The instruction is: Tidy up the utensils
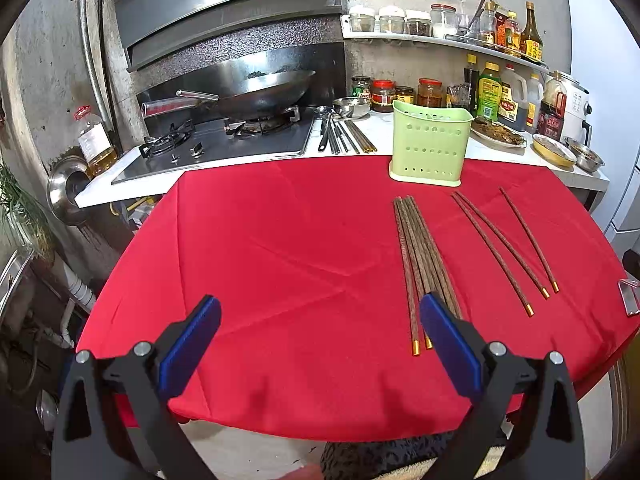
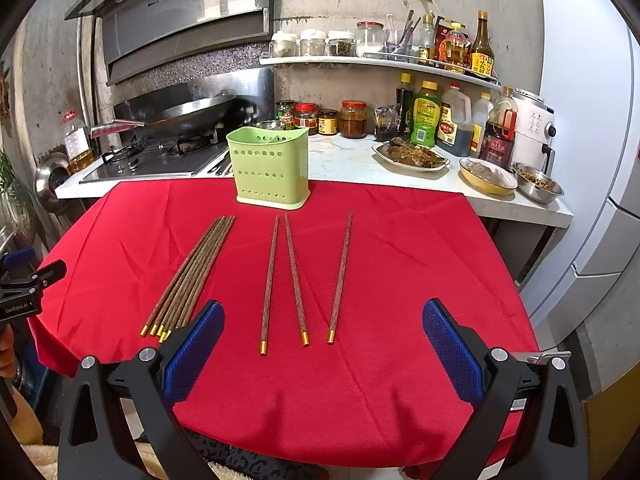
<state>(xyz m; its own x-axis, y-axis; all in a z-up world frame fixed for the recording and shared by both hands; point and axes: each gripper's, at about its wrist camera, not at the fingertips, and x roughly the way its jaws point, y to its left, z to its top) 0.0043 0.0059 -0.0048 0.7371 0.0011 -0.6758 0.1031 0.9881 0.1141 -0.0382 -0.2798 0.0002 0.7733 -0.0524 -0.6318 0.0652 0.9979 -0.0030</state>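
Note:
A bundle of several brown wooden chopsticks with gold tips [image 1: 420,256] [image 2: 192,272] lies on the red tablecloth [image 1: 280,260] [image 2: 400,260]. Three loose chopsticks [image 1: 508,248] [image 2: 296,276] lie to its right. A pale green perforated utensil holder [image 1: 431,142] [image 2: 270,164] stands upright at the table's far edge. My left gripper [image 1: 320,312] is open and empty over the near cloth, left of the bundle. My right gripper [image 2: 323,316] is open and empty, with the loose chopsticks' gold tips between its fingers' line of sight.
Behind the table a white counter [image 2: 344,156] holds a stove with a wok [image 1: 256,92], jars, sauce bottles, food dishes [image 2: 412,154], metal bowls and more utensils [image 1: 344,136]. A white fridge [image 2: 592,120] stands at the right. A metal clip [image 1: 629,296] sits at the table's right edge.

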